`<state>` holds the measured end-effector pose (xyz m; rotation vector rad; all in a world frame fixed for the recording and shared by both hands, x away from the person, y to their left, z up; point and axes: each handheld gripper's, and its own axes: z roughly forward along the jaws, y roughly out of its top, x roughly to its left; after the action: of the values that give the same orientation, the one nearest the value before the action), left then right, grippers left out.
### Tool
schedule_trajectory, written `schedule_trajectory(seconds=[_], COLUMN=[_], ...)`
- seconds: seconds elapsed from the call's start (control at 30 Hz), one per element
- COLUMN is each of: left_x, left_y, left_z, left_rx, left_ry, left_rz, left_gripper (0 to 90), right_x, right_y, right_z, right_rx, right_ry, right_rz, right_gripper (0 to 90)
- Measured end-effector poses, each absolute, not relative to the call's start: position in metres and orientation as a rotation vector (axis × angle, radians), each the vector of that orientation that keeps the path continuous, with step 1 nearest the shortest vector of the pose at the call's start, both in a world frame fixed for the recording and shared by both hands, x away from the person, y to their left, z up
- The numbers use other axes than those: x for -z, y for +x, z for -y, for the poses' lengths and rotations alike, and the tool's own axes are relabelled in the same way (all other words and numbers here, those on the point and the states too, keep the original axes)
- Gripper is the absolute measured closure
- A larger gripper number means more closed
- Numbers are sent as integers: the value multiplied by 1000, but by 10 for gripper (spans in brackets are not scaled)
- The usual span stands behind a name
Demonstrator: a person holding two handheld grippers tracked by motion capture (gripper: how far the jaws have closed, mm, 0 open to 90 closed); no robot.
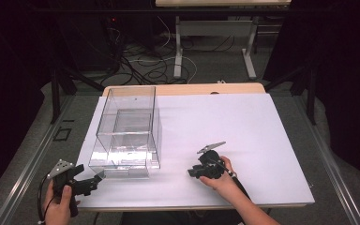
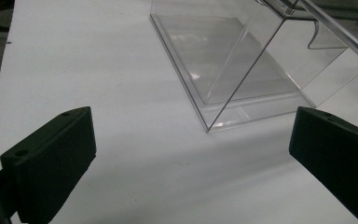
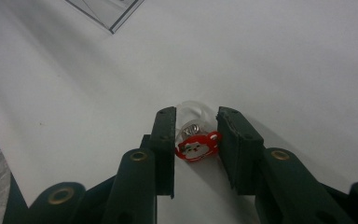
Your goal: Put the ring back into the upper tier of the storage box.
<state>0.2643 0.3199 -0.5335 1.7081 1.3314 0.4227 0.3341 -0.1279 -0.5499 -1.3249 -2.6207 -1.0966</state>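
A small clear trinket with a red monkey-face tag (image 3: 196, 144) sits between the jaws of my right gripper (image 3: 196, 114), which is shut on it just above the white table sheet (image 3: 261, 56). In the high view the right gripper (image 1: 191, 172) is at the front middle of the table, pointing left. A clear plastic box (image 1: 129, 131) with an inner shelf stands at the left. My left gripper (image 1: 98, 177) hovers at the front left corner of the table. Its jaws are wide open and aim at the box's near corner (image 2: 209, 128), with nothing between them.
The white sheet (image 1: 225, 122) covers most of the wooden tabletop. The table's front edge (image 1: 192, 206) runs just in front of both hands. Beyond the table are a dark floor with cables (image 1: 145, 65) and the legs of another table (image 1: 178, 51).
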Motion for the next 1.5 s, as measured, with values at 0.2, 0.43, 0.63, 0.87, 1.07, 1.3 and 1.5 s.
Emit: schedule_trajectory(seconds=[0.2, 0.43, 0.63, 0.87, 1.07, 1.3, 1.5], left_x=[533, 534, 534, 534, 534, 534, 534], left_y=[264, 264, 264, 265, 265, 265, 265], left_z=[-320, -320, -320, -320, -320, -320, -319], left_rx=[-424, -422, -423, -422, -422, -422, -419], left_ry=[1709, 1708, 1707, 1707, 1708, 1709, 1710], left_rz=[-1332, -1331, -1331, -1331, -1331, -1331, -1332], left_gripper=[9, 9, 9, 9, 9, 9, 9], right_x=[553, 551, 551, 551, 553, 549, 547], right_y=[334, 336, 336, 336, 338, 339, 339], right_z=[127, 130, 131, 131, 132, 134, 136], right_rx=[1157, 1105, 1104, 1115, 1184, 1173, 1196], right_ry=[-1356, -1351, -1373, -1378, -1400, -1419, -1432], right_rz=[2591, 2594, 2567, 2552, 2494, 2439, 2412], right_gripper=[702, 710, 711, 711, 711, 711, 711])
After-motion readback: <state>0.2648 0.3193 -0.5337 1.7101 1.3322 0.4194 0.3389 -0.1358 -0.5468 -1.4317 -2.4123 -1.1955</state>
